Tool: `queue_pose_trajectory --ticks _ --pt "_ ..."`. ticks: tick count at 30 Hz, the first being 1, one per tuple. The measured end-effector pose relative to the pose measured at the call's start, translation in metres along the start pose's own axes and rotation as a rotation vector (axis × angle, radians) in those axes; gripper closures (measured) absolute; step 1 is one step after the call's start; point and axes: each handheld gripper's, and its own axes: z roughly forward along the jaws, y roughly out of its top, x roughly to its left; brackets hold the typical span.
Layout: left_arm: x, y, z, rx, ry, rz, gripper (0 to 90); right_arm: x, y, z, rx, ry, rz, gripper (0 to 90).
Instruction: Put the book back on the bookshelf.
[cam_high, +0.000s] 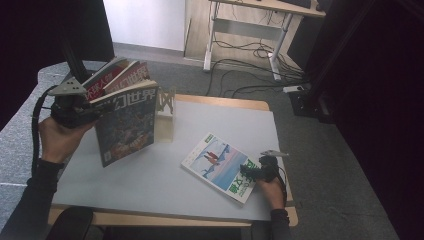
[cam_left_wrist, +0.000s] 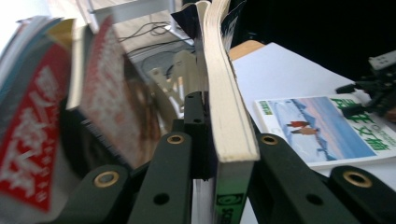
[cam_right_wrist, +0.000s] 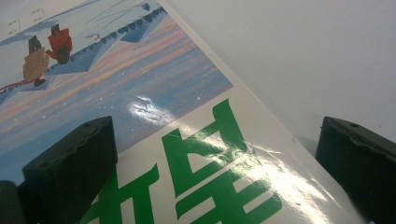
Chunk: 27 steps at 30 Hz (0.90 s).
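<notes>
My left gripper (cam_high: 96, 113) is shut on the edge of a dark-blue magazine (cam_high: 127, 125) and holds it upright above the table's left side. In the left gripper view the two jaws clamp its cream page block (cam_left_wrist: 226, 126). Two red-covered magazines (cam_high: 116, 77) lean just behind it, blurred red in the left gripper view (cam_left_wrist: 32, 135). A white and blue magazine (cam_high: 220, 161) with green lettering lies flat at the right front. My right gripper (cam_high: 250, 172) is open, low over its near corner. One pad (cam_right_wrist: 74, 158) is above the cover (cam_right_wrist: 140, 93); the other is past the edge.
A small wooden rack (cam_high: 167, 106) stands at the back of the grey tabletop (cam_high: 150, 180), right of the held magazine. Beyond the table are a desk (cam_high: 250, 30) and floor cables (cam_high: 250, 75). The right gripper (cam_left_wrist: 373, 91) shows far off in the left gripper view.
</notes>
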Motion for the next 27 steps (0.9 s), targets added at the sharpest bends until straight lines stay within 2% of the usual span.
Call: queue_pose_trajectory --ticks 7,11,18,27 --pt "0.010 -0.005 0.001 0.003 0.070 -0.039 82.6 0.000 0.000 0.000 0.000 0.000 0.000 0.0" --pt "0.016 -0.005 0.009 0.001 0.085 -0.060 82.6 0.000 0.000 0.000 0.001 0.000 0.001 0.0" --pt "0.021 -0.001 0.028 -0.006 0.105 -0.069 82.6 0.000 0.000 0.000 0.001 0.000 0.001 0.0" --pt "0.032 0.002 0.048 -0.033 0.145 -0.099 82.6 0.000 0.000 0.000 0.004 0.001 0.000 0.0"
